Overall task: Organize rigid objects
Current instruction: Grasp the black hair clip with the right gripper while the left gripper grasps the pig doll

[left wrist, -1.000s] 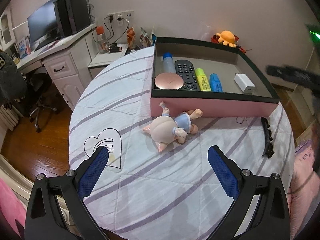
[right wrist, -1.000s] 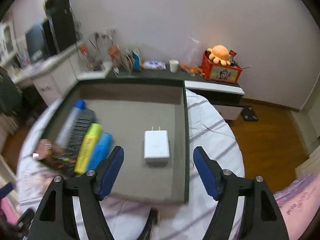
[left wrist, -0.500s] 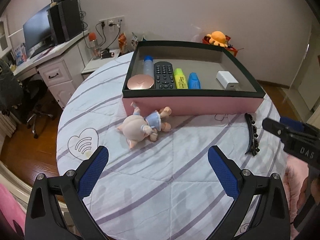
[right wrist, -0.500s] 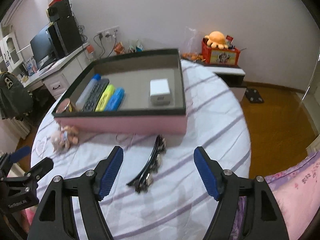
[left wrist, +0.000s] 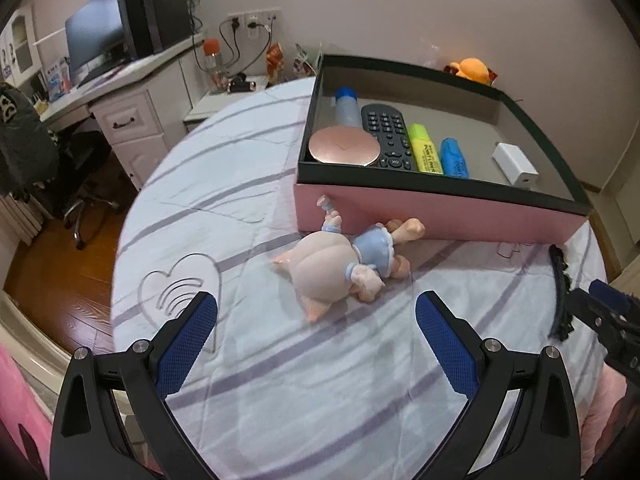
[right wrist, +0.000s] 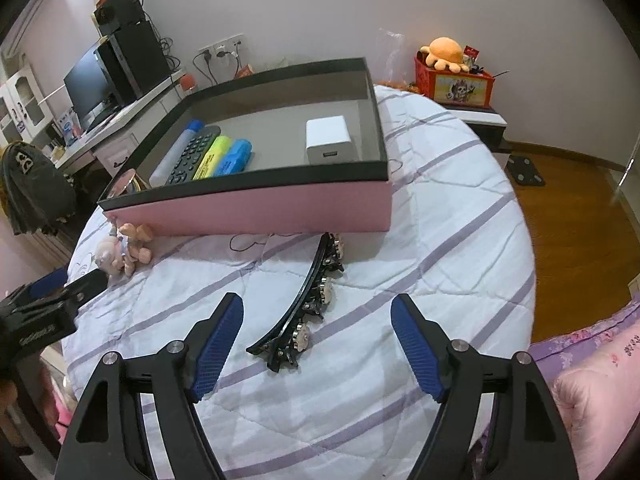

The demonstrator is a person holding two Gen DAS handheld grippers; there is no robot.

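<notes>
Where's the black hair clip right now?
In the right wrist view, the black hair clip lies on the striped bedspread just outside the pink box, between the open right gripper jaws.

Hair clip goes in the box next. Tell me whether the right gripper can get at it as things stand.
Probably yes. The right gripper is open, and the hair clip lies loose on the quilt just ahead between its fingers. Nothing covers it; the box stands behind.

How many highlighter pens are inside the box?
2. The yellow highlighter lies beside the remote control; the blue highlighter lies against its other side. None seems hidden.
</notes>
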